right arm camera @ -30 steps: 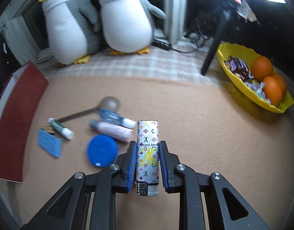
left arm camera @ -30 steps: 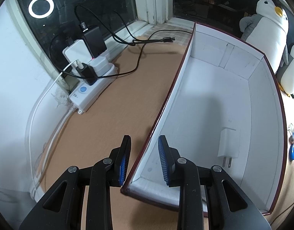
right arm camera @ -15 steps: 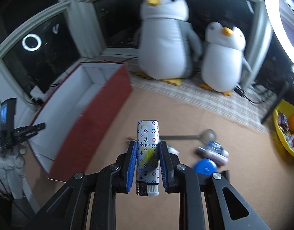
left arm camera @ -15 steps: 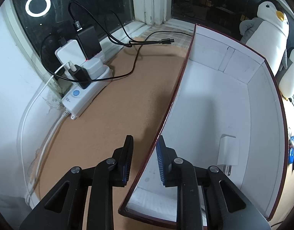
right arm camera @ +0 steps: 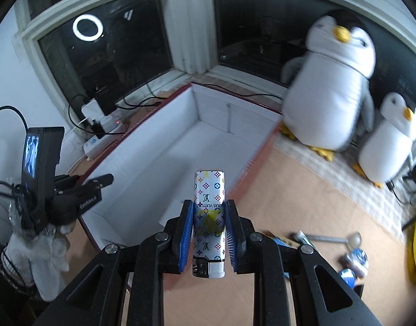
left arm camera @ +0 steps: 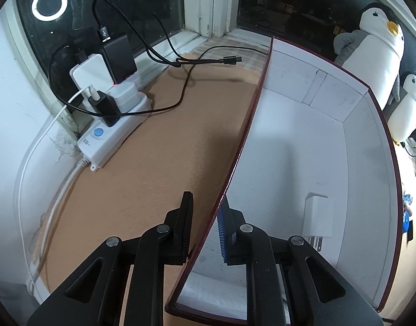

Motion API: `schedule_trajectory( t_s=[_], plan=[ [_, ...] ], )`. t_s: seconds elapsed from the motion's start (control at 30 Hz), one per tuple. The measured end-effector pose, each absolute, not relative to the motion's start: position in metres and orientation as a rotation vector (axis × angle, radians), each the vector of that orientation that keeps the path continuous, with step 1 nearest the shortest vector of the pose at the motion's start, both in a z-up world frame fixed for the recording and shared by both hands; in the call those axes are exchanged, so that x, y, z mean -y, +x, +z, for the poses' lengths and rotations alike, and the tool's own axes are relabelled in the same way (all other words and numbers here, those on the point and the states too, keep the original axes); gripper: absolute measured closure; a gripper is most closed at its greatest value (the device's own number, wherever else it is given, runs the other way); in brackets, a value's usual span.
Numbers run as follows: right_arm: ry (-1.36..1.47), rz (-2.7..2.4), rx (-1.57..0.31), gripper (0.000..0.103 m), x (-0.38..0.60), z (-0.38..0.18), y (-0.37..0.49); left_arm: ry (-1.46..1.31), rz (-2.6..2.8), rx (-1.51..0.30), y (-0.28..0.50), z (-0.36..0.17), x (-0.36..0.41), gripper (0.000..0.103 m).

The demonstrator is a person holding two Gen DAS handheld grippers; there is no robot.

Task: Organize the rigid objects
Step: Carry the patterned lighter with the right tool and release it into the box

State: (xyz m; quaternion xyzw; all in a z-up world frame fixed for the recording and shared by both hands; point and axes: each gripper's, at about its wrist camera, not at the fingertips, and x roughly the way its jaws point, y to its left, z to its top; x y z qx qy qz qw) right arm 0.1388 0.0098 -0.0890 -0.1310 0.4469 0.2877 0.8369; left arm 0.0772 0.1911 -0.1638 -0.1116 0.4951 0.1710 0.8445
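The right gripper (right arm camera: 208,233) has its blue-padded fingers (right arm camera: 186,233) pinching a patterned lighter (right arm camera: 209,217), which stands upright between them with its metal head pointing down toward the camera; it hangs above the near end of the white-lined box (right arm camera: 180,146), whose dark red rim runs from about 8 o'clock up to 12 o'clock of the lighter. In the left wrist view the left gripper (left arm camera: 205,231) straddles the box's (left arm camera: 302,141) long wall, one finger outside and one inside, closed onto the wall (left arm camera: 235,163). A white charger plug (left arm camera: 317,217) lies on the box floor at about 3 o'clock of that gripper. On the tan table (left arm camera: 153,163), at 10 o'clock, sits a power strip (left arm camera: 113,130) with adapters and cables. Two plush penguins (right arm camera: 332,87) stand at 2 o'clock of the lighter, and small items, blurred, lie at its 4 o'clock.
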Motion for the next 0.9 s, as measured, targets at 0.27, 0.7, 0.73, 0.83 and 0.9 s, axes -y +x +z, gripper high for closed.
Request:
schedule_trajectory(
  t_s=[0.27, 0.7, 0.73, 0.83, 0.9],
  plan=[
    [-0.353, 0.620, -0.984, 0.082, -0.058, -0.110, 0.164, -0.249, 0.350, -1.036, 0.075, -0.164, -0.192, 0.088],
    [-0.421, 0.620, -1.001, 0.076, -0.089, -0.134, 0.177, -0.258, 0.347, -1.034, 0.075, -0.164, -0.192, 0.088],
    [-0.419, 0.622, -1.001, 0.073, -0.090, -0.134, 0.177, -0.257, 0.347, -1.034, 0.075, -0.164, -0.192, 0.088],
    [-0.409, 0.623, -1.000, 0.066, -0.089, -0.134, 0.178, -0.256, 0.348, -1.035, 0.075, -0.164, -0.192, 0.088],
    [-0.401, 0.625, -0.999, 0.066, -0.088, -0.133, 0.178, -0.255, 0.349, -1.035, 0.075, -0.164, -0.191, 0.088]
  ],
)
